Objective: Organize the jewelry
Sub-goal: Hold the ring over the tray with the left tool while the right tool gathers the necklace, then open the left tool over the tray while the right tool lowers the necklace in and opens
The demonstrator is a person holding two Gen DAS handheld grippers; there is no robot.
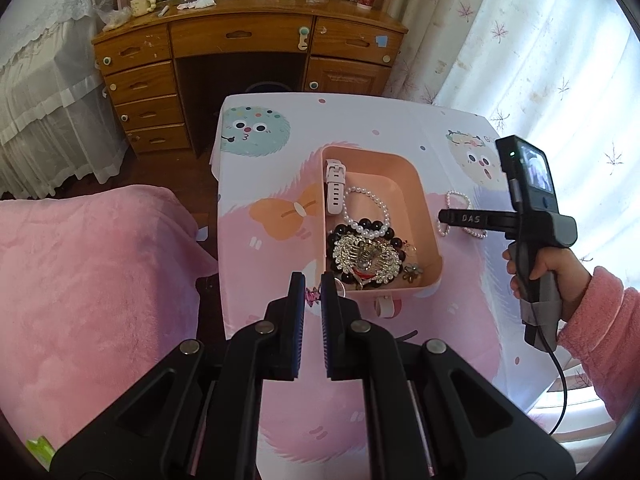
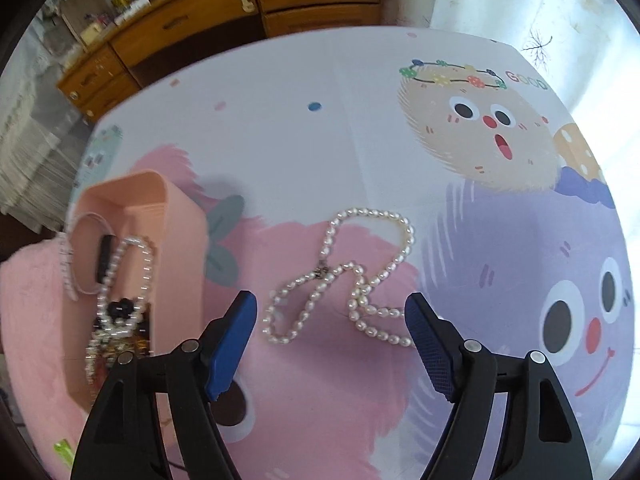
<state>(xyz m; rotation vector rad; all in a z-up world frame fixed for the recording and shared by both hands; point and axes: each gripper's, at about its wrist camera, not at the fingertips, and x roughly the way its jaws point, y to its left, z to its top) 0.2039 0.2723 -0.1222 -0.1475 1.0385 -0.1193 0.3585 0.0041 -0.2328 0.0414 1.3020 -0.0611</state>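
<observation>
Right gripper (image 2: pixel 331 312) is spread wide, holding nothing, hovering over the pearl necklace (image 2: pixel 344 276), which lies loose on the surface just to the 3 o'clock side of the pink box (image 2: pixel 184 216). Left gripper (image 1: pixel 313 280) is nearly pinched shut with nothing between its pads as far as I can tell, parked at the box's 6 o'clock rim.

My worry: the strand is coiled in loops, so a pinch might catch only one loop and the rest dangles, snags on the box wall or drags off. The box is already crowded with a watch (image 1: pixel 334 186), dark beads (image 1: pixel 362 226) and a sparkly brooch (image 1: pixel 366 258), so tangling looks likely.
</observation>
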